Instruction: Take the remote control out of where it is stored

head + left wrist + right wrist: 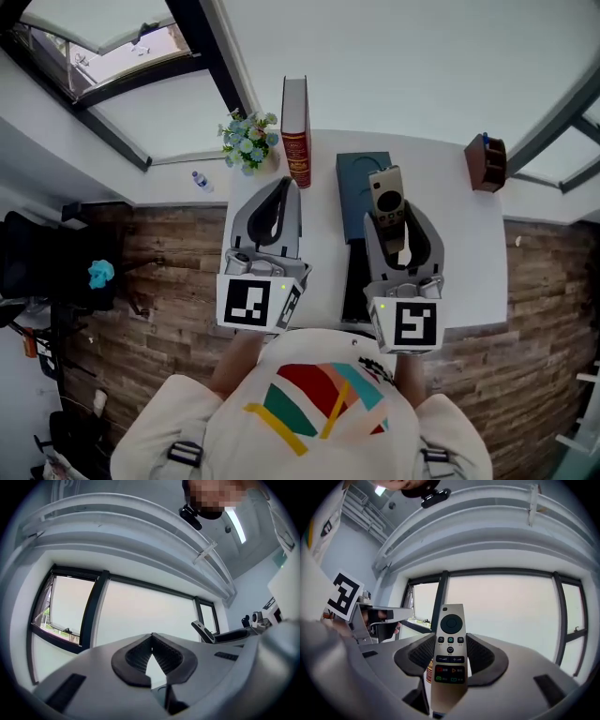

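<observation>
Head view first: the right gripper [392, 217] sits at about 4 o'clock from frame centre. Its fingers are clamped on the lower half of a slim silver remote control with a round black pad [386, 192]. The remote stands nose-up and overlaps a flat dark blue-grey box [356, 173] lying on the white surface [464, 239]. I cannot tell whether that box was its storage. The left gripper [281, 187] hangs at 9 o'clock of the right one. A tall red hardback book [296, 141] is just past it at 12 o'clock, and a small bunch of pale blue flowers [247, 141] at 11. A brown wooden pen holder [486, 161] stands well apart at 2 o'clock.

Left gripper view: the left gripper [151, 641] has its fingers pressed together with nothing between them, pointing at a bright window [140, 616].

Right gripper view: the right gripper [450, 653] holds its fingers spread wide, both pads bearing on the remote's edges. The remote [451, 620] rises upright between them, buttons facing the camera.

I judge the remote is already out and lifted clear, so extraction looks finished. Next I'd keep the grip steady, carry it to bare surface around 3 o'clock, lower it flat, and only then release.
</observation>
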### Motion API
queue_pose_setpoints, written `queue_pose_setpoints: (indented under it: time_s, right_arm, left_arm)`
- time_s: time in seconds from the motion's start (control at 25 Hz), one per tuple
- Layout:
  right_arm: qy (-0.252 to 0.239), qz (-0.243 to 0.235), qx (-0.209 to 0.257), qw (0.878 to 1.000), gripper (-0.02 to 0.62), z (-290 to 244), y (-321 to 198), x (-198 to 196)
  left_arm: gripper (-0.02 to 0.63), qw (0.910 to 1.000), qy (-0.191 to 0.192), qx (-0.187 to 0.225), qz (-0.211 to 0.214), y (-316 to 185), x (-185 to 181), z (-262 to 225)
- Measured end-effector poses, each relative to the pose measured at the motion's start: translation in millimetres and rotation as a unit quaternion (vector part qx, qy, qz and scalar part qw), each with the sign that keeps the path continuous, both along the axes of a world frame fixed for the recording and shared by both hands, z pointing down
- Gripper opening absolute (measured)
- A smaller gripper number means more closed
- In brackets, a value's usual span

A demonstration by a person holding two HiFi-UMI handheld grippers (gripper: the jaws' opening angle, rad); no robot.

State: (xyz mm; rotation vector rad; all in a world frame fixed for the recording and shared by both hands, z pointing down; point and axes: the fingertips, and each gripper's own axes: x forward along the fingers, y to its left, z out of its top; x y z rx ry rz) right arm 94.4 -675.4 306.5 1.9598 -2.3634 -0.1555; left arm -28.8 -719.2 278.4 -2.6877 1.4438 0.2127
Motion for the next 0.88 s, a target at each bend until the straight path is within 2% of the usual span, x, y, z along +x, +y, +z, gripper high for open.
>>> queue_pose_setpoints:
  time_s: [0.16, 0.32, 0.44, 0.64, 0.76, 0.88]
  right_arm:
    - [0.001, -0.008, 0.027, 1.0, 0.21, -7, 10, -4]
    - [0.007, -0.013, 0.012, 1.0, 0.21, -2, 14, -10]
    - [-0.004, -0.017, 0.017, 1.0, 0.21, -3, 17, -12]
    - [0.007, -0.023, 0.013, 1.0, 0.21, -5, 22, -15]
    - [-0.004, -0.02, 0.016, 1.0, 0.21, -6, 23, -12]
    - [-0.014, -0.007, -0.002, 1.0, 0.21, 1, 22, -6]
  left_arm:
    - [0.008, 0.9999, 0.003, 0.012, -0.01, 8, -6, -7]
    - [0.008, 0.9998, 0.001, 0.014, -0.017, 17, -13, -9]
    - [0.008, 0.9997, -0.001, 0.017, -0.02, 23, -14, -9]
    - [0.008, 0.9996, 0.0, 0.017, -0.022, 25, -17, -10]
    - [0.008, 0.9996, 0.001, 0.019, -0.021, 25, -17, -11]
    - [0.008, 0.9997, 0.003, 0.017, -0.019, 27, -17, -10]
